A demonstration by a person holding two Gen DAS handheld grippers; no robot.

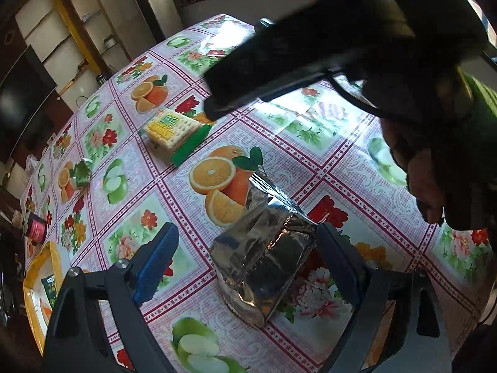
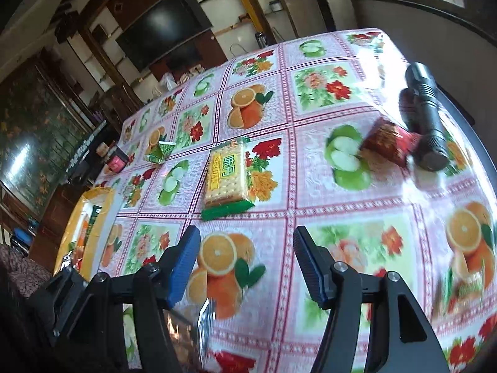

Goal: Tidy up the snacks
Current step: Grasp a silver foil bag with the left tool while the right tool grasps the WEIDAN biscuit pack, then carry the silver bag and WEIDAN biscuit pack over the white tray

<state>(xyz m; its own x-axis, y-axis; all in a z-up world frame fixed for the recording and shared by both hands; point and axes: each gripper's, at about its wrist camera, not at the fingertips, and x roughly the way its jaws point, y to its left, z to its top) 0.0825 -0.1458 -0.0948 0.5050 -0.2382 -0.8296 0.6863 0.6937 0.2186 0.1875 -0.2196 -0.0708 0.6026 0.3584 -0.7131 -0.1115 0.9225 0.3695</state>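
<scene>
left claw (image 1: 245,267): open, straddling silver foil pouch (image 1: 264,258), right pad near it | right claw (image 2: 245,267): open, empty, cracker pack (image 2: 225,177) beyond at frame centre | risk: slick crinkled foil may slip or tip on bench (image 1: 357,168) if closed off-centre | yellow tray (image 1: 34,273) lower left

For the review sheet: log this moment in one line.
left gripper: open around silver foil bag | right gripper: open, empty | cracker pack: on table
</scene>
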